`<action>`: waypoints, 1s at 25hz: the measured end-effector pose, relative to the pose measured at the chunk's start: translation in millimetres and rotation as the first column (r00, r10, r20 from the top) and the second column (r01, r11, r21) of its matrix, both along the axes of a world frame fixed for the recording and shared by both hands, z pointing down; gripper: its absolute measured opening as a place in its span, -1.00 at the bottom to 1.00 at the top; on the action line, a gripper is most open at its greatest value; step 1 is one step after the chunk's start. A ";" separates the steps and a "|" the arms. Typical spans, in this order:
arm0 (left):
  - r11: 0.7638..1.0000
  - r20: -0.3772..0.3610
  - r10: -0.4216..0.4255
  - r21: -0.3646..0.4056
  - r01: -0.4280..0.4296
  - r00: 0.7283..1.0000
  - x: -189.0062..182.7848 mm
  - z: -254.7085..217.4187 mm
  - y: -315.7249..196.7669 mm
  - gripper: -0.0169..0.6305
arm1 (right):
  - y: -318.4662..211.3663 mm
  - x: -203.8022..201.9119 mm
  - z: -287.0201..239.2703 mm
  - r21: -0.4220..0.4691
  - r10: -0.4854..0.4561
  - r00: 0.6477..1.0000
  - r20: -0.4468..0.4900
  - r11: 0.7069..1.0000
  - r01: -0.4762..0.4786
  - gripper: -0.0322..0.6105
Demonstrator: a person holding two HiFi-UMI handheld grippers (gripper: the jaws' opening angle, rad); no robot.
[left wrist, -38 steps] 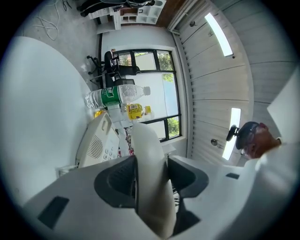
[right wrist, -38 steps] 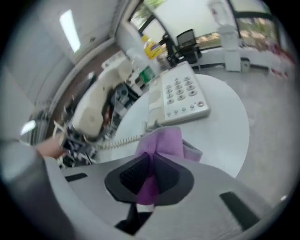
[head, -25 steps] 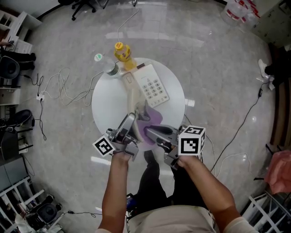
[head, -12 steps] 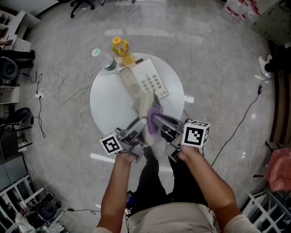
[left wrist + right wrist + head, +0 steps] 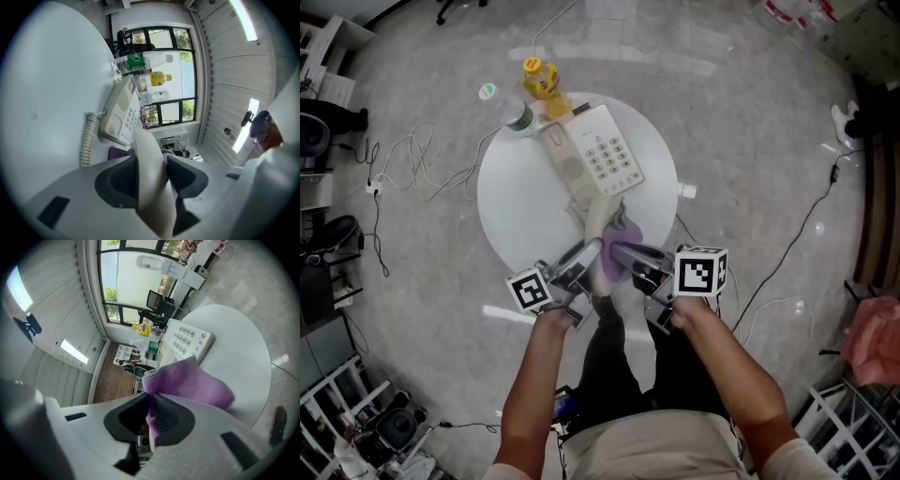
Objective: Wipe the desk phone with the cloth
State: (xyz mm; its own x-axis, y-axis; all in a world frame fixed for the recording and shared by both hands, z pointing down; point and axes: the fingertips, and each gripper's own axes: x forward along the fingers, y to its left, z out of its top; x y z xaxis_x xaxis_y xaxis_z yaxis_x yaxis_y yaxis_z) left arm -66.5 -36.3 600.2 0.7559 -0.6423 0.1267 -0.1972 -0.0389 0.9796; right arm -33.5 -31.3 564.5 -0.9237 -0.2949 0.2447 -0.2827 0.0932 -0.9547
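– Firstly, what is recorded at each gripper?

– The left gripper (image 5: pixel 151 174) is closed on the phone's handset (image 5: pixel 149 154), both pads pressed to its cream shaft near one end. The right gripper (image 5: pixel 152 416) is pinched on a fold of the purple cloth (image 5: pixel 192 383), most of which hangs free ahead of the jaws.

– How is the handling of these items judged?

– The handset is judged rigid, light and smooth, so slippage under a loose grip is to be expected; the grip on the narrow shaft is considered sound. A pull from the coiled cord (image 5: pixel 86 140) is to be allowed for. The cloth is judged soft and limp; no shape will be kept, and it is best taken at a bunched edge, as is done here.

– Where are the items located, and how are they oriented?

– The handset is held just over the near part of the round white worktop (image 5: pixel 520 206), the cloth close beside it on the right. Its long axis is directed away from the person, toward the phone base (image 5: pixel 598 159). Contact between its far end and the worktop cannot be confirmed. The base is laid flat, keypad upward, long axis running away from the person and skewed leftward at the far end. Two bottles (image 5: pixel 542 82) are noted just beyond it.
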 end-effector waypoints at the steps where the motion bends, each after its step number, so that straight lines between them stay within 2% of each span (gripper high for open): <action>1: 1.000 -0.004 -0.022 0.005 0.022 1.000 -5.6 -2.4 -5.4 -0.33 | 0.4 -4.3 -3.9 0.009 -0.019 1.000 0.005 1.000 0.019 -0.82; 4: 0.995 -0.036 -0.086 0.040 0.087 0.996 -22.2 -17.2 -25.3 -0.33 | -0.9 -16.5 -17.4 0.051 -0.082 0.997 0.012 0.995 0.081 -0.82; 6: 0.992 -0.048 -0.096 0.077 0.100 0.994 -27.7 -30.3 -35.1 -0.33 | -4.4 -19.9 -23.3 0.071 -0.094 0.995 0.011 0.993 0.093 -0.82; 10: 0.988 -0.049 -0.052 0.140 0.059 0.997 -21.1 -50.8 -38.3 -0.33 | -14.3 -11.9 -26.4 0.076 -0.034 0.999 -0.009 0.997 0.034 -0.82; 14: 0.980 0.010 0.029 0.196 -0.031 1.000 -2.3 -62.3 -24.9 -0.33 | -15.7 -0.5 -24.9 0.065 0.042 0.999 -0.023 0.997 -0.041 -0.82; 18: 0.982 0.016 0.056 0.181 -0.058 0.998 9.1 -57.0 -10.1 -0.33 | -12.7 0.7 -21.9 0.060 0.050 0.998 -0.028 0.997 -0.049 -0.82; 25: 0.993 -0.049 -0.032 0.109 0.037 0.998 -11.9 -43.9 -15.6 -0.33 | -7.4 -9.5 -25.3 0.066 -0.025 1.000 -0.010 0.997 0.026 -0.82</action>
